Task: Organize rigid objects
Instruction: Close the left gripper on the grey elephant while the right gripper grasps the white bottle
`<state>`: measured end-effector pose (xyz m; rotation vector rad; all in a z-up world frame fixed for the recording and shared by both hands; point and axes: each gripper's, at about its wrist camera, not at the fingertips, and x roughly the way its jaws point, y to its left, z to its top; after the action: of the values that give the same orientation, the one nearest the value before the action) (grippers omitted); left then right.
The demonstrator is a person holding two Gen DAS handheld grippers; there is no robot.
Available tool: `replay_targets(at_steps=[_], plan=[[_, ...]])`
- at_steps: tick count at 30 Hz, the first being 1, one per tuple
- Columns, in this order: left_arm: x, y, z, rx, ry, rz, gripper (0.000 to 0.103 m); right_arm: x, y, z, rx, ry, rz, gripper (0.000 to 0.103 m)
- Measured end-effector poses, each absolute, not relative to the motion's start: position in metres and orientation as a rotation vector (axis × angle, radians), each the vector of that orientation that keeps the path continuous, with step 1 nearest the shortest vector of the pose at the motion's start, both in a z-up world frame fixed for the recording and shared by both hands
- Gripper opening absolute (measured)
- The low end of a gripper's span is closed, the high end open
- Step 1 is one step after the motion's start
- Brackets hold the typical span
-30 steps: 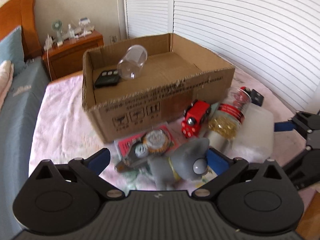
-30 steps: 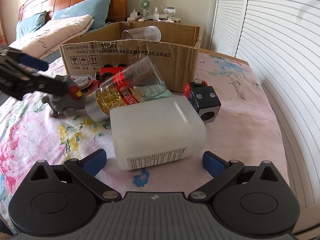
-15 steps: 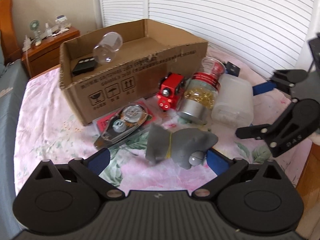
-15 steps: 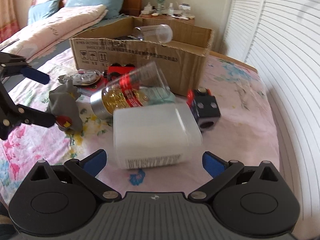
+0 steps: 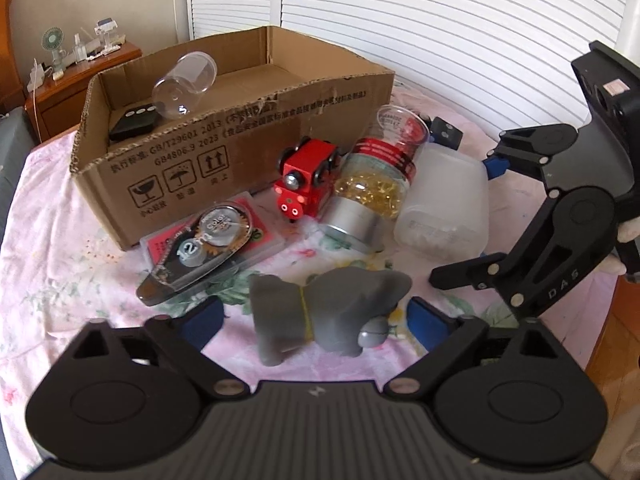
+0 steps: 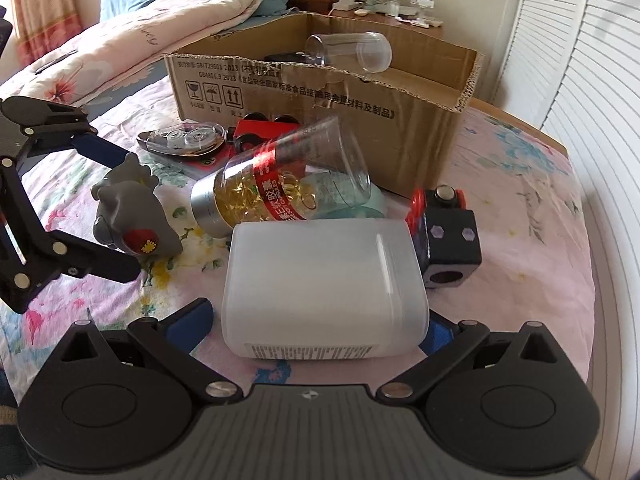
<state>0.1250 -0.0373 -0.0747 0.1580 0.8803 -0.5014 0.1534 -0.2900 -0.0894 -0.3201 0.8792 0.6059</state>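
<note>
On the floral bedspread [image 6: 520, 184], both tools gape: left [image 5: 314, 320] flanking grey toy [image 5: 328, 316]; right [image 6: 320, 320] straddling white jar [image 6: 324, 288].

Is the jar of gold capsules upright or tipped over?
Tipped: the capsule jar lies on its side on the bedspread, silver cap toward the left tool.

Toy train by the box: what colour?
Red with black wheels; the toy train shows best in the left wrist view.
</note>
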Motion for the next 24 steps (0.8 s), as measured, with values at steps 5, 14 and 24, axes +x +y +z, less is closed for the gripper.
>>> replay_targets(at_steps=[5, 14, 24], plan=[[0.128, -0.037, -0.077, 0.121, 0.903, -0.504, 0.074, 0.153, -0.291, -0.09, -0.319, 0.873, 0.607, 0.103], [0.114, -0.016, -0.074, 0.159, 0.908, -0.454, 0.074, 0.161, -0.28, -0.087, -0.349, 0.931, 0.618, 0.103], [0.106, -0.006, -0.072, 0.165, 0.895, -0.459, 0.074, 0.134, -0.25, -0.082, -0.426, 1.028, 0.68, 0.103]])
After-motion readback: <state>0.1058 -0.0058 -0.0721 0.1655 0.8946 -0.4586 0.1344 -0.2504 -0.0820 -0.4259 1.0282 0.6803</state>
